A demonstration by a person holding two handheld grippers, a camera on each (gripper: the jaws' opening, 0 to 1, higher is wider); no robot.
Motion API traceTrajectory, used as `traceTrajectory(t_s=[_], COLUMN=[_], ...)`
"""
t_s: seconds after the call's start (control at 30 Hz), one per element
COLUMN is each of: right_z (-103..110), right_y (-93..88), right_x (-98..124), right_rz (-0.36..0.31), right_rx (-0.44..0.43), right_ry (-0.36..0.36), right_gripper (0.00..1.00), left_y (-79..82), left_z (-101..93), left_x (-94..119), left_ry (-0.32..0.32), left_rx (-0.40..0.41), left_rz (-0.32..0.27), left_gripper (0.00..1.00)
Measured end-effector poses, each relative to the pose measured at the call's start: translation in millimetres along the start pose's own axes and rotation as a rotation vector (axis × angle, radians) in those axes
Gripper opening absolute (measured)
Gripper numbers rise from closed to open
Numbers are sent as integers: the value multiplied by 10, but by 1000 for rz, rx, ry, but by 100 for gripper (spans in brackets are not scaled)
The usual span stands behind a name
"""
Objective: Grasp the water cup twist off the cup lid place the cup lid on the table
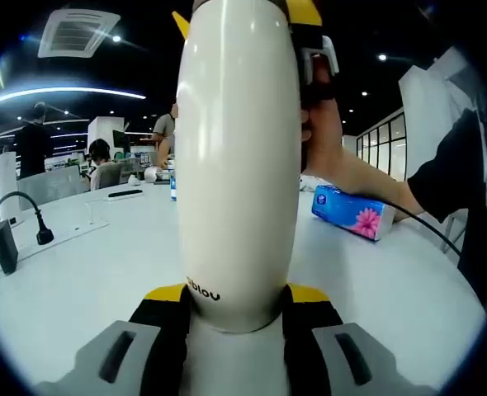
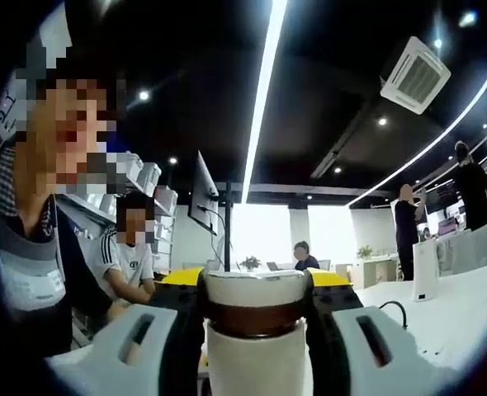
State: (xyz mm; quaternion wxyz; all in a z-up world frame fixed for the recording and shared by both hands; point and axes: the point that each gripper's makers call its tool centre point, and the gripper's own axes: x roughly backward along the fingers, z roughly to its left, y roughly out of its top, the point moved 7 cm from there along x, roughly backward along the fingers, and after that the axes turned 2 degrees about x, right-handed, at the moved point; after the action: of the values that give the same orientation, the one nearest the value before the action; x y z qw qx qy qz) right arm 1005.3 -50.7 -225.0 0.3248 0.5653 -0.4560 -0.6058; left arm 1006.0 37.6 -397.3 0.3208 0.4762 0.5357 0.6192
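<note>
The left claw (image 1: 235,309) is clamping the base of the tall cream-white glossy water cup (image 1: 237,157), its yellow-tipped black jaws pressing both sides, and is holding the cup above the white desk (image 1: 78,272). In the right gripper view, the right claw (image 2: 256,309) is gripping the cream cup lid (image 2: 256,286) at the cup's top, jaws closed on the lid just above a brown band. For a clean twist, the left claw should be holding the body still while the right claw is rotating about the cup's axis, keeping squeeze even. Nearby, a blue tissue pack with a pink flower (image 1: 352,212) and a black plug with cable (image 1: 42,229) are lying on the desk; free desk surface in front looks suitable for the lid. People are standing well behind.
</note>
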Motion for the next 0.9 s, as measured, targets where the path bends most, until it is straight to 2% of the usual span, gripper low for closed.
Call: traceTrajectory(t_s=[0.9], right_z=[-2], right_y=[55], right_x=[-11], right_rz=[-52], right_rx=[0], right_ry=[-2], right_gripper=[48], left_y=[-7], left_z=[7], left_x=[-6], left_ry=[-1], left_rx=[1], left_rz=[1], left_gripper=[46])
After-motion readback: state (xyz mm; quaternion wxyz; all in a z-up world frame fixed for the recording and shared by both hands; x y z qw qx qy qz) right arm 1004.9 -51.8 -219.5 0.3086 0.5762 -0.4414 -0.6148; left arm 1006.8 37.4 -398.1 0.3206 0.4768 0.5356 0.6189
